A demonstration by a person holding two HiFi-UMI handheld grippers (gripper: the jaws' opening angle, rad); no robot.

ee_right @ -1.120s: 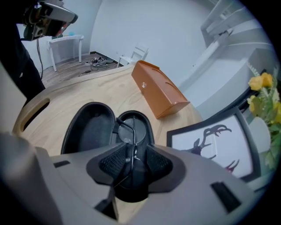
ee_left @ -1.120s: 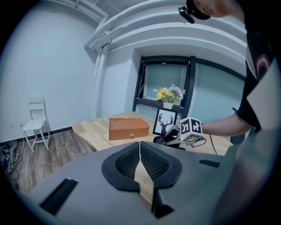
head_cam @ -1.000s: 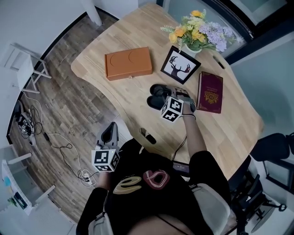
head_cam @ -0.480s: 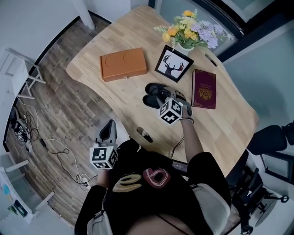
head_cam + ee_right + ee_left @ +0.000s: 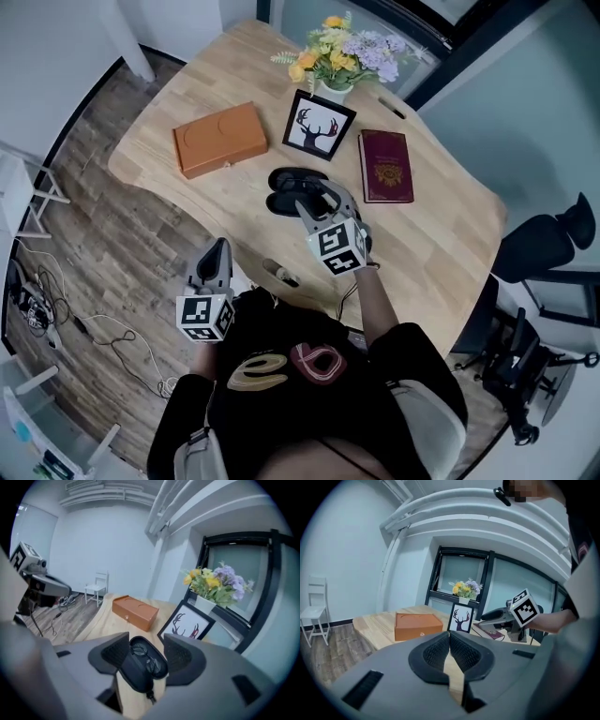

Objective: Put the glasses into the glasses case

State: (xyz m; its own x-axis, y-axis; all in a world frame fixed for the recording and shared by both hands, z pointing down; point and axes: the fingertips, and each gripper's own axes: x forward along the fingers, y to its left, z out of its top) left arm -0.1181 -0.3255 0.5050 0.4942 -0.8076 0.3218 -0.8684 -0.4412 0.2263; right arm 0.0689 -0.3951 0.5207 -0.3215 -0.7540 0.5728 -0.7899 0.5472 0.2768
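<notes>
Pale wood planks make up the bench [image 5: 441, 234], which has a curved edge and stands over a darker plank floor. From the head view, an orange box [image 5: 220, 139], a framed deer picture [image 5: 319, 125], a maroon book [image 5: 385, 166] and a vase of flowers [image 5: 342, 56] sit along its far side. The glasses case [image 5: 292, 187] lies open in front of the picture. My right hand-held gripper [image 5: 323, 204] hangs just above the case. My left hand-held gripper [image 5: 217, 251] is off the bench's near edge, well apart from everything.

Looking along my left hand-held gripper [image 5: 450, 641], its pads are pressed together at the tips with nothing between them. Beyond them are the orange box [image 5: 417, 625] and the deer picture [image 5: 461, 618].

Looking along my right hand-held gripper [image 5: 146, 651], its jaws are spread wide and have just been opening. The glasses case [image 5: 136, 674] shows in the gap, lying on the bench below, and neither pad touches it. The glasses [image 5: 146, 658] lie inside the open case.
</notes>
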